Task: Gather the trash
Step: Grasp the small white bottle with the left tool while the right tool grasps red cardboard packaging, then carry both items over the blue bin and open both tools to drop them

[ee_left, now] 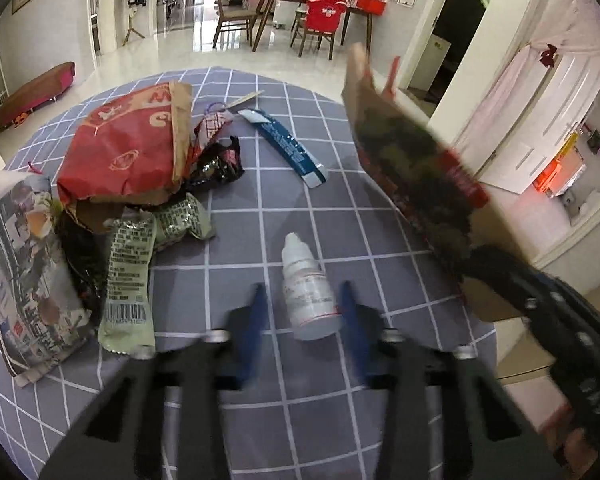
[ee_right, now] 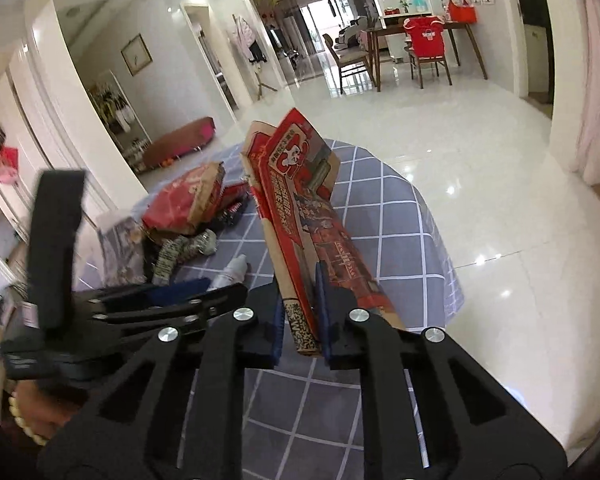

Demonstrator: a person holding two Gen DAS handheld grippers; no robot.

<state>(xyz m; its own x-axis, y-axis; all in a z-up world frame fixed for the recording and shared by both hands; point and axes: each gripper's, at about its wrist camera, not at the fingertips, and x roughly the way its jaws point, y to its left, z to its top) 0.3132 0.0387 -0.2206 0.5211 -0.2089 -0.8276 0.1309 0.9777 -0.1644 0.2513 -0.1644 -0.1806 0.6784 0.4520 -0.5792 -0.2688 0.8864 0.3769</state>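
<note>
1. The small white plastic dropper bottle lies on the grey checked tablecloth, between the spread fingers of the left gripper. It looks light, stiff and smooth, so it may roll; I would grip across its body.
2. The right gripper is clamped on a flat red-and-brown paper bag, held above the table; it seems light and bendable.
3. A pile of wrappers lies near on the left, not blocking.

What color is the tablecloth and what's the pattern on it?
The tablecloth is grey-purple with a grid of thin white lines. The left wrist view shows it best.
</note>
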